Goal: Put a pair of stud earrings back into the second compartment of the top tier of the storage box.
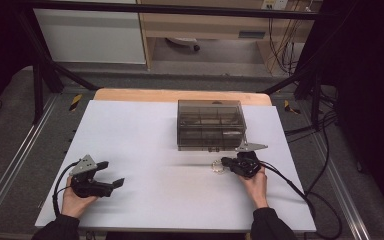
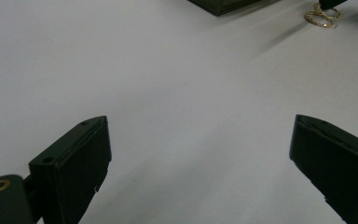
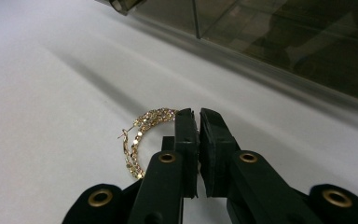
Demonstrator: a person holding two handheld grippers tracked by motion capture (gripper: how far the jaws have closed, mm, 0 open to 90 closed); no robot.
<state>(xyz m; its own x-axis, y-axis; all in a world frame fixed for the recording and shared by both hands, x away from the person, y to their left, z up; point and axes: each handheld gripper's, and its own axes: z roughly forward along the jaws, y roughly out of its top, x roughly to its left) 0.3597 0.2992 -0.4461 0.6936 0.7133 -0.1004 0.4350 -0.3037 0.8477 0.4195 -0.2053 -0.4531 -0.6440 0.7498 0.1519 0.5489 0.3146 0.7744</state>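
A gold sparkly hoop earring [image 1: 216,166] lies on the white table sheet [image 1: 145,135], just in front of a smoky clear compartment box [image 1: 210,125]. My right gripper [image 1: 225,161] is at the earring's right side. In the right gripper view its jaws [image 3: 198,112] stand shut, and the earring [image 3: 142,133] curves out leftward from their tips. The box wall [image 3: 284,42] runs close behind. My left gripper [image 1: 111,175] rests near the front left, open with nothing between its jaws [image 2: 200,121]. From there the earring [image 2: 323,17] and a box corner [image 2: 223,4] sit far off.
The wooden table edge [image 1: 180,95] shows behind the sheet. Black frame bars [image 1: 40,75] stand at the back left and right, and cables [image 1: 325,150] trail along the right side. Bare white sheet lies between the two grippers.
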